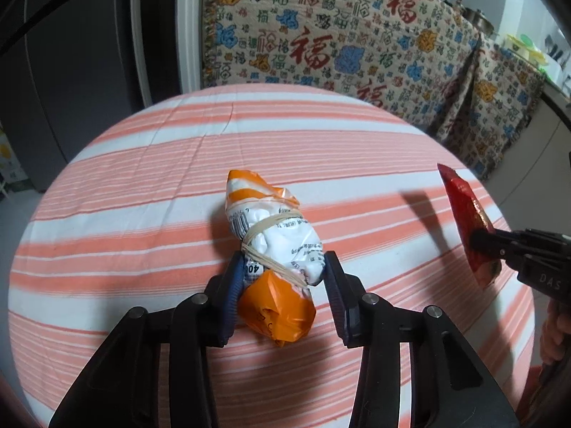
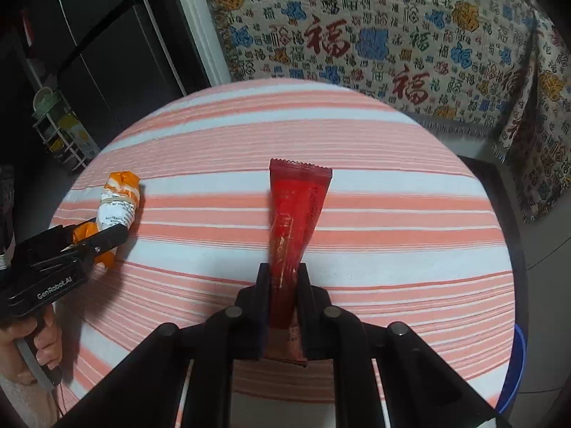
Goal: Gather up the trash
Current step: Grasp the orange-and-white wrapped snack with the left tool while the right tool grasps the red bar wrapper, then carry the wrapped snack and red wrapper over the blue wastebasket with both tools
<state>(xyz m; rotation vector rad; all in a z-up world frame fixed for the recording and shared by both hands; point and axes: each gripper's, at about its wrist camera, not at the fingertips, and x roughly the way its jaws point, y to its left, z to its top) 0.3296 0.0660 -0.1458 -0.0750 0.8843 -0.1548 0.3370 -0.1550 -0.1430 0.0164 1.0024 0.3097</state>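
A crumpled orange and white packet (image 1: 273, 249) bound with a rubber band lies on the striped round table (image 1: 142, 185). My left gripper (image 1: 282, 267) has its jaws around the packet's near half; the left pad touches it and a small gap shows at the right pad. The packet also shows in the right wrist view (image 2: 119, 199), with the left gripper (image 2: 96, 237) at it. My right gripper (image 2: 283, 271) is shut on a long red wrapper (image 2: 296, 210) and holds it above the table. The wrapper also shows in the left wrist view (image 1: 467, 221).
A patterned cloth (image 1: 339, 35) covers furniture behind the table. A dark refrigerator (image 2: 89, 35) and a small rack (image 2: 60, 132) stand at the left. A blue bin rim (image 2: 517, 367) shows at the table's right front edge.
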